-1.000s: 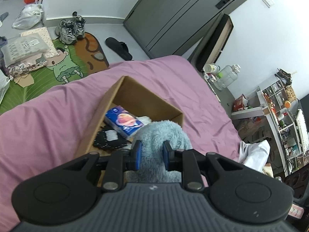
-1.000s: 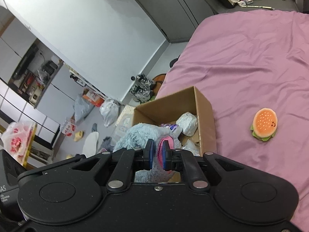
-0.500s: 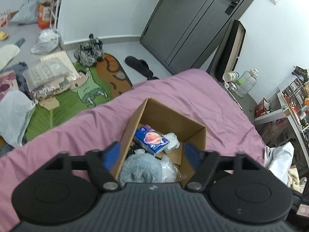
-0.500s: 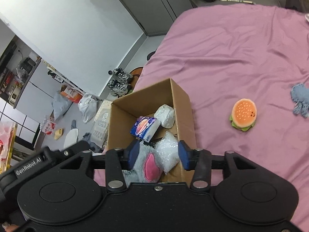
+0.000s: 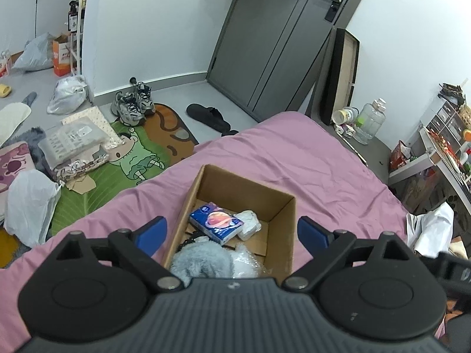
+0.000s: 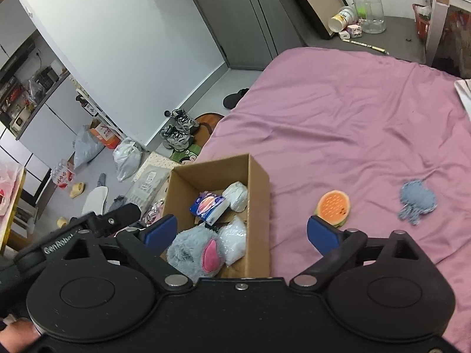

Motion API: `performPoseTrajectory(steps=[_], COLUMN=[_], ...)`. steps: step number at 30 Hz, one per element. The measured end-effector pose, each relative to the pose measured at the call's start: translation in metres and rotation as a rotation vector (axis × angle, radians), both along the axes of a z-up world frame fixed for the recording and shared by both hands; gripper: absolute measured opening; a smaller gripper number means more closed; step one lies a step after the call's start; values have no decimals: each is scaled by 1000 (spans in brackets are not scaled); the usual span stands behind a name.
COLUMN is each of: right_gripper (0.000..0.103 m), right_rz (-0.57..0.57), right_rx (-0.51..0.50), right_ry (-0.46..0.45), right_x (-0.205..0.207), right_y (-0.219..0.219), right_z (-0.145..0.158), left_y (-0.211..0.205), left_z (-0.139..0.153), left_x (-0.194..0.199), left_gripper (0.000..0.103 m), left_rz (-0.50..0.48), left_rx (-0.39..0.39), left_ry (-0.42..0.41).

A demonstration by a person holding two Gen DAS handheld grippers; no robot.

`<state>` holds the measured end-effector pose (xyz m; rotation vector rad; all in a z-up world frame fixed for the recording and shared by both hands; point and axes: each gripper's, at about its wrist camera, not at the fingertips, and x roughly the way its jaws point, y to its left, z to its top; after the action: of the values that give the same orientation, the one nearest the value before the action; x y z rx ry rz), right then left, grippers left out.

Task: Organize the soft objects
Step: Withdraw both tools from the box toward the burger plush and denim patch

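A cardboard box sits on the pink bed sheet. Inside lie a grey-blue plush toy with a pink ear, a blue tissue pack, a white bundle and a clear plastic bag. My left gripper hangs above the box, jaws opening wide, nothing between them. My right gripper is likewise above the box, jaws opening, empty. A burger-shaped soft toy and a small blue fuzzy toy lie on the sheet to the right.
Off the bed's edge the floor holds a cartoon mat, sneakers, a black slipper and plastic bags. A grey door stands behind. A water jug and cup stand on the floor beyond the bed.
Both grippers let go of the grey-blue plush toy, opened wide and rose. The plush now lies in the box's near end.
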<state>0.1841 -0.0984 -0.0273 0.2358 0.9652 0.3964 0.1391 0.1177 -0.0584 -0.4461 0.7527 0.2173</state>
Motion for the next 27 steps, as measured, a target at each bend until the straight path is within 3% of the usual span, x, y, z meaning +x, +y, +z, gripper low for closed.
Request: performPoseTrajectory(steps=[3,10,17,27], right_gripper=[103,103,103,103], right_rz=[21,49,31,1], right_rx=[-37,-98,-104,-29], right_ry=[-21,-33,-52,-60], right_x=[1,5,7,21], right_y=[-9,-36,-61,-101], right_z=[9,13,-4,-17], left_y=[-10,-32,-58,-101], left_z=[4,8,14,12], left_x=[1,5,8,26], left_gripper=[95,95,98,98], left_rz=[-10,-65,-75,-133], left_rx=[11,23,77,108], left_ry=[6,6,-5,4])
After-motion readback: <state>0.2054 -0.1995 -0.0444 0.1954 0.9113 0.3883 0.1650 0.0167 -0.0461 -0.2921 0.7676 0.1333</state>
